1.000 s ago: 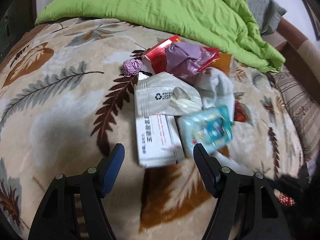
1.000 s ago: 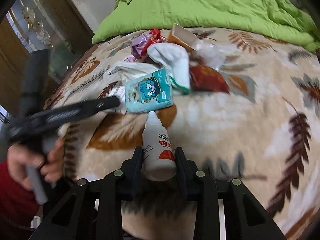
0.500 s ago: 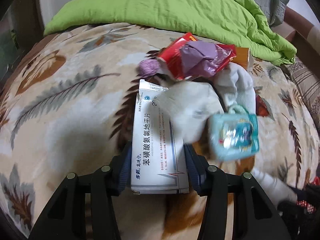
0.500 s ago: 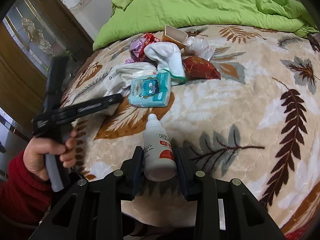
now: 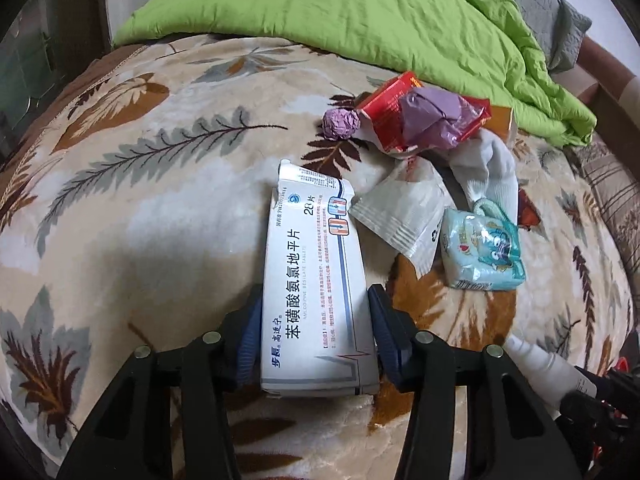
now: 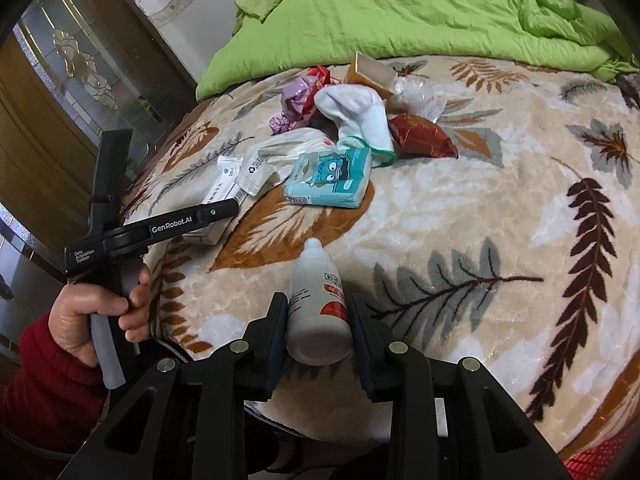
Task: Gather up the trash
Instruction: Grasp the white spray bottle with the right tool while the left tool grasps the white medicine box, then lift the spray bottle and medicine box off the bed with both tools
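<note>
Two tools are gripping trash on the bed: the left tool (image 5: 314,344) is clamping a medicine box (image 5: 316,292), the right tool (image 6: 318,330) is closing on a white bottle (image 6: 318,308). Ahead, wrappers (image 5: 404,220) are waiting; next, likely lifting both away.

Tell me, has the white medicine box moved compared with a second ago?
Yes. The medicine box has slid out from under the white pouch toward the camera, and the left gripper now clamps it.
</note>
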The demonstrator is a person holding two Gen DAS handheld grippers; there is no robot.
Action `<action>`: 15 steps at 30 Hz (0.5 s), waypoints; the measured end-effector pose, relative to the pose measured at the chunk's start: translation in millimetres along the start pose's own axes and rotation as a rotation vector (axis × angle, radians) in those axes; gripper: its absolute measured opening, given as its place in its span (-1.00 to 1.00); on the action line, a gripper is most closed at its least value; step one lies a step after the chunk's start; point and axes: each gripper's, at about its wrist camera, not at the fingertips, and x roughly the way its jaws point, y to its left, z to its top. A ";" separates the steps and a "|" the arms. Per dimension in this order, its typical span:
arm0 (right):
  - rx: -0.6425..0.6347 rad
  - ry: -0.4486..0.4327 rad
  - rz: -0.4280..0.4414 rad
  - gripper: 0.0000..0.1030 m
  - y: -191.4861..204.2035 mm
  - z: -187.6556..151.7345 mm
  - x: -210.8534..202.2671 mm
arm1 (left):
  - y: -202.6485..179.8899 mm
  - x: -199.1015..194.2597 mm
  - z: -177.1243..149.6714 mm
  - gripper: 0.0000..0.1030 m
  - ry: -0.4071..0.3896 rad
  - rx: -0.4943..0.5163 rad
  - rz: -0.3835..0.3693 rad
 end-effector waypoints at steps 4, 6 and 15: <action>0.007 -0.017 -0.003 -0.36 -0.9 -2.2 -7.7 | 3.4 -13.3 -6.5 -0.05 -0.022 -0.025 -0.049; 0.011 -0.018 -0.004 -0.37 -1.9 -2.1 -8.2 | 3.1 -21.0 -11.2 -0.05 -0.032 -0.029 -0.063; 0.007 -0.051 0.010 -0.37 3.7 -0.9 -17.7 | -18.6 -66.0 -20.9 -0.06 -0.125 0.014 -0.111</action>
